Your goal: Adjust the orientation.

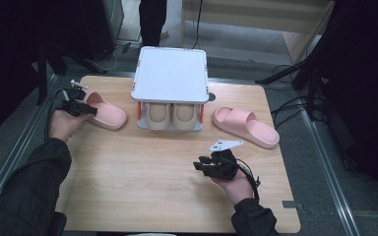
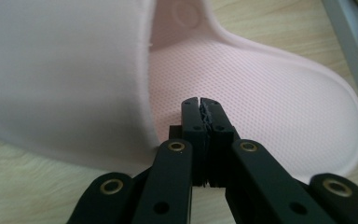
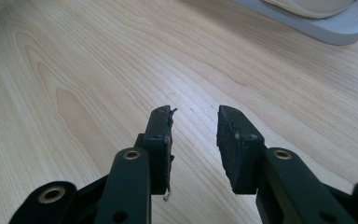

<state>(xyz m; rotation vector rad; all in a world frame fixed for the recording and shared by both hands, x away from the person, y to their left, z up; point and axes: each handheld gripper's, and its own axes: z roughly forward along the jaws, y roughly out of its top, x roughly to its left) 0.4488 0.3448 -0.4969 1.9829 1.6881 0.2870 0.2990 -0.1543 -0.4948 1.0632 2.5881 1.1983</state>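
Observation:
Two pink slippers lie on the wooden table (image 1: 142, 172), one at the left (image 1: 109, 114) and one at the right (image 1: 248, 128). My left gripper (image 1: 92, 110) rests at the left slipper's heel end. In the left gripper view its jaws (image 2: 200, 106) are shut together over the dotted footbed (image 2: 270, 93), with nothing between them and the wide strap (image 2: 70, 70) to their left. My right gripper (image 1: 198, 165) hovers over bare wood at the front right, apart from both slippers. It is open (image 3: 196, 122) and holds nothing.
A white two-level rack (image 1: 170, 73) stands at the back middle, with a pair of beige slippers (image 1: 171, 116) on its lower shelf; its base (image 3: 326, 25) appears in the right gripper view. A person's legs (image 1: 152, 19) stand beyond the table. Cables lie on the floor at the right (image 1: 290, 105).

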